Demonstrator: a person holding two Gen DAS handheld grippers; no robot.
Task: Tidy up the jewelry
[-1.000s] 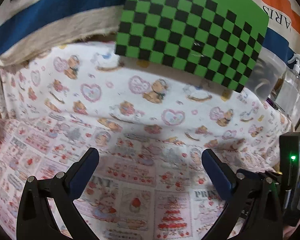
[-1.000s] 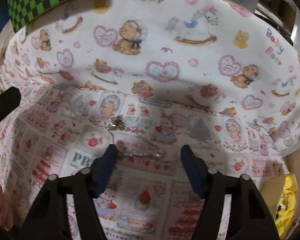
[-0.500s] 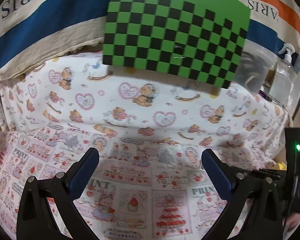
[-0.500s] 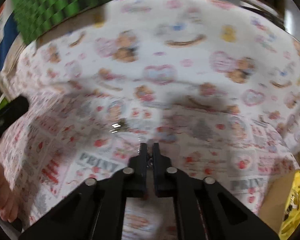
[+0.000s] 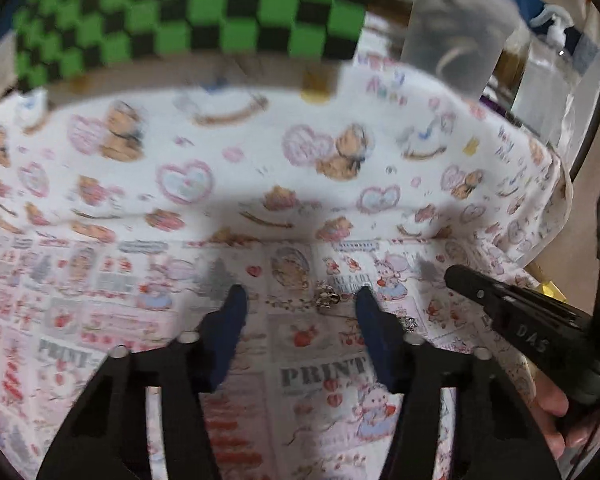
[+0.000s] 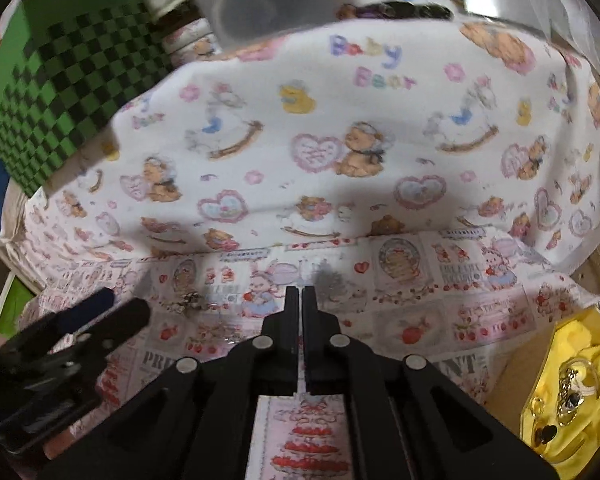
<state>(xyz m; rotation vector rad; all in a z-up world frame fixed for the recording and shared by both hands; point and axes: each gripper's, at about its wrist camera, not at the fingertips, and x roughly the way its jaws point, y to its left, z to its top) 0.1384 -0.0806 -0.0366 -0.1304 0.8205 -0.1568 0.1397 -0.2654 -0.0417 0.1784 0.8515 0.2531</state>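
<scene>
Lying on the printed cloth (image 5: 100, 320) between the closing left gripper (image 5: 298, 300), the thin, light, slippery chain (image 5: 328, 298) was best pinched at its charm, while the right gripper (image 6: 301, 294) was pressed together, apparently empty.

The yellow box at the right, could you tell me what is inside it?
The yellow box holds several small gold and dark jewelry pieces on its yellow lining. Its far end runs out of view.

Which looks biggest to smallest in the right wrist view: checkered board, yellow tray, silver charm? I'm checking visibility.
1. Green-and-black checkered board
2. Yellow jewelry tray, partly cut off at the frame edge
3. Small silver charm on the printed cloth

Camera distances differ, so this is apparent size only.
</scene>
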